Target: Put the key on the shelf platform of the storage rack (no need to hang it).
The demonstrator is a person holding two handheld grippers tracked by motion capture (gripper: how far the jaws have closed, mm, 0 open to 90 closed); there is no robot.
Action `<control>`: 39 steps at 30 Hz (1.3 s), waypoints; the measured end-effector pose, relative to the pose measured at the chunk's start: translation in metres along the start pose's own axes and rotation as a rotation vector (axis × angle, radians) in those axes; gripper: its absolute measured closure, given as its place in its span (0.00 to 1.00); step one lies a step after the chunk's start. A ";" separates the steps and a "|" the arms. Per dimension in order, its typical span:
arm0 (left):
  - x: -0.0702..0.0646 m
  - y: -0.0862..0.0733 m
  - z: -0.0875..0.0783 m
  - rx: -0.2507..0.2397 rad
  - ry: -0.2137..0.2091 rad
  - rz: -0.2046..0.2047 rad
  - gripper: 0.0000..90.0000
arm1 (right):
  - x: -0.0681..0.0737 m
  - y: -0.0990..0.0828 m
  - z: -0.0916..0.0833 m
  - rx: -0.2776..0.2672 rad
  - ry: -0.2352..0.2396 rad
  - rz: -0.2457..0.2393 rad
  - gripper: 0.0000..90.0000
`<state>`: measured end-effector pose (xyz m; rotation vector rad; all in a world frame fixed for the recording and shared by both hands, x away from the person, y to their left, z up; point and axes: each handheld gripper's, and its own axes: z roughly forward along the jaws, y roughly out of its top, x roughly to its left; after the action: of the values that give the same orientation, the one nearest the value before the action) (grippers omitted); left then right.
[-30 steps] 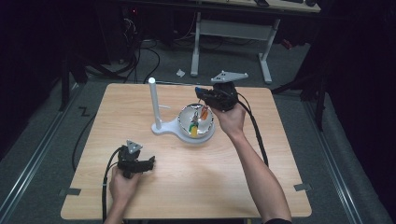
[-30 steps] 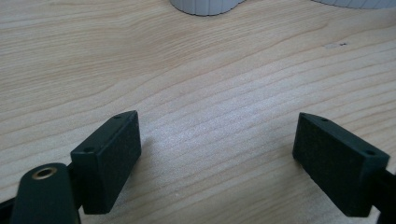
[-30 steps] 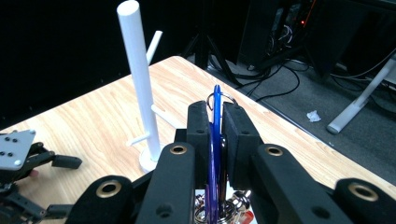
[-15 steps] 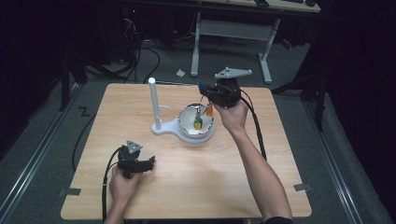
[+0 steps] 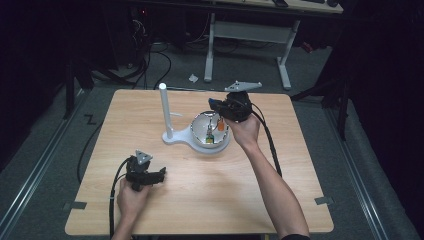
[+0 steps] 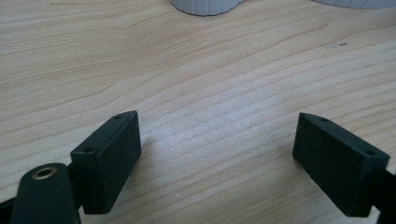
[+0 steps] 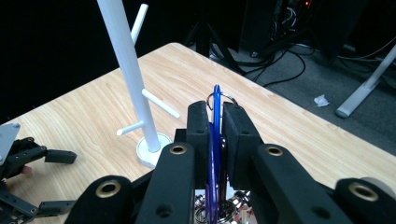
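No writing or label can be read on anything here. A metal bowl (image 5: 204,131) sits in the white base of a stand (image 5: 165,112), near the middle of the tabletop (image 5: 300,165), a little toward the far edge. Inside the bowl lie small things, one orange and one green; what they are is too small to tell. The right tool (image 5: 220,111) hangs over the far right rim of the bowl, its jaws closed on a flat blue tag (image 7: 215,140) with a metal ring (image 7: 220,99) at its top. The left tool (image 5: 159,175) rests near the near left corner of the tabletop, its jaws wide apart with nothing between them.
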<state>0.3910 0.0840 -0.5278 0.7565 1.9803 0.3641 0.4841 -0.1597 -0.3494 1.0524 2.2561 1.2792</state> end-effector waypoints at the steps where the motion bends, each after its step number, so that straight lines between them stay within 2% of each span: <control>1: 0.000 0.000 0.000 0.001 -0.001 -0.006 0.17 | 0.000 -0.001 0.001 0.004 0.002 0.002 0.91; 8: 0.000 0.000 0.000 -0.002 0.005 -0.007 0.17 | 0.001 -0.010 0.012 0.028 0.006 -0.002 0.91; 9: -0.005 -0.001 0.000 -0.010 0.029 -0.073 0.17 | 0.001 -0.010 0.012 0.028 0.006 -0.002 0.91; 11: -0.008 -0.002 0.000 0.005 0.021 -0.137 0.17 | 0.002 -0.013 0.016 0.041 0.005 -0.005 0.91; 12: 0.001 0.000 0.000 -0.003 -0.003 0.010 0.17 | 0.002 -0.017 0.020 0.050 0.003 -0.006 0.91; 16: 0.001 0.000 0.000 -0.002 -0.002 0.008 0.17 | 0.002 -0.021 0.023 0.054 0.007 0.001 0.91; 17: 0.001 0.000 0.000 -0.003 -0.007 0.018 0.17 | 0.002 -0.022 0.024 0.059 0.004 -0.002 0.91; 19: 0.001 0.000 0.000 -0.002 -0.003 0.010 0.17 | 0.003 -0.025 0.027 0.078 -0.007 -0.022 0.91; 24: 0.000 0.000 0.000 0.000 -0.004 0.007 0.17 | 0.004 -0.032 0.034 0.101 -0.016 -0.035 0.91; 31: 0.000 0.000 0.000 -0.003 -0.005 0.006 0.17 | 0.002 -0.045 0.046 0.115 -0.009 -0.008 0.91; 36: 0.001 0.000 0.000 -0.002 -0.009 0.012 0.17 | -0.001 -0.050 0.047 0.124 -0.011 0.000 0.91; 37: 0.000 0.000 0.000 0.001 -0.001 -0.003 0.17 | -0.002 -0.052 0.047 0.130 -0.013 -0.001 0.91; 39: 0.001 0.000 0.000 -0.001 -0.009 0.012 0.17 | -0.003 -0.054 0.047 0.135 -0.011 0.001 0.91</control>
<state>0.3909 0.0846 -0.5284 0.7678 1.9682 0.3684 0.4909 -0.1511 -0.4202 1.1037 2.3610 1.1320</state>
